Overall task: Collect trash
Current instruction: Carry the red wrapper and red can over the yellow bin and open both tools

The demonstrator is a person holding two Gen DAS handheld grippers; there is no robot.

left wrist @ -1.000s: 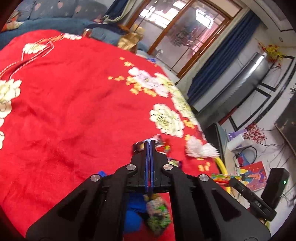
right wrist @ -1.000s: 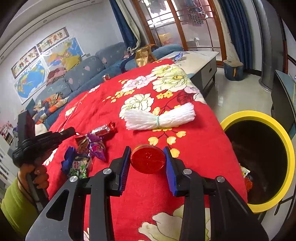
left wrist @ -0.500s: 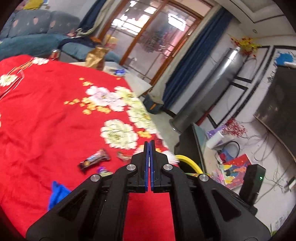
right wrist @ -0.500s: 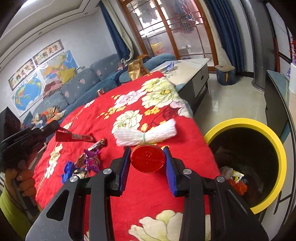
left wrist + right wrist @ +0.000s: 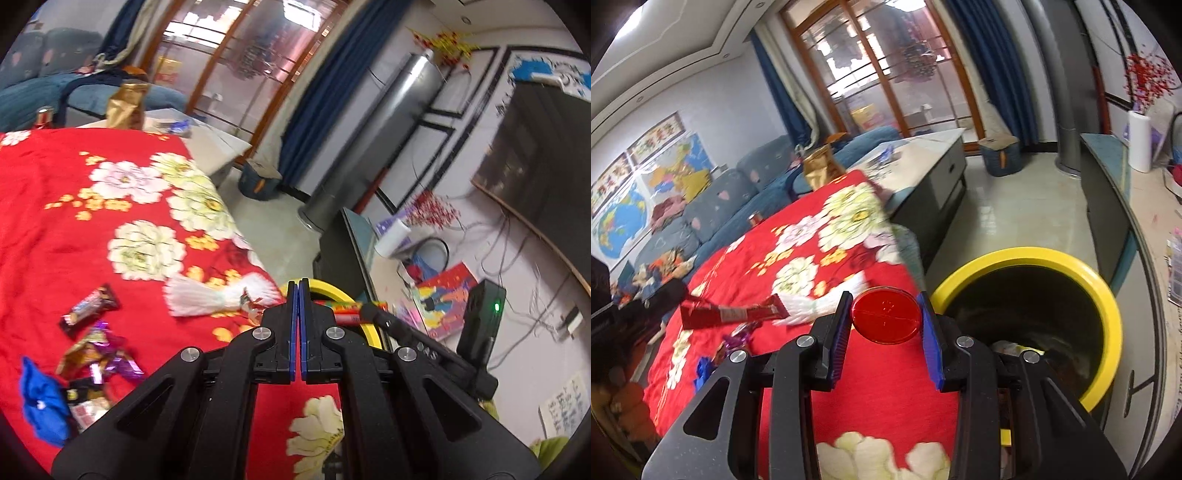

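The right hand-held gripper (image 5: 885, 317) is clamped on a red round lid (image 5: 885, 316), its blue-padded fingers pressing the disc's left and right rims. The disc hangs above the near edge of the tabletop, which is draped in a red floral cloth (image 5: 820, 258), just left of the yellow-rimmed trash bin (image 5: 1106, 295). The bin stands on the floor close against the cloth's edge, its black mouth open upward with some wrappers at the bottom; pale tile floor lies open between it and the grey cabinet (image 5: 934, 181) behind.

The left hand-held gripper (image 5: 298, 291) has its jaws together, with only a thin slit between the blue pads. In the right wrist view it holds a long red wrapper (image 5: 733, 315) out over the cloth, raised above the surface; in its own view the grip on the wrapper is mostly hidden, so only a strip of it shows past the fingers.

On the cloth lie a white fringed bundle (image 5: 207, 295) near the edge facing the bin, a dark chocolate bar wrapper (image 5: 89, 305) to its left, a cluster of purple and gold candy wrappers (image 5: 99, 356), and a crumpled blue wrapper (image 5: 43, 400). The rest of the cloth toward the sofa (image 5: 713, 206) is open.
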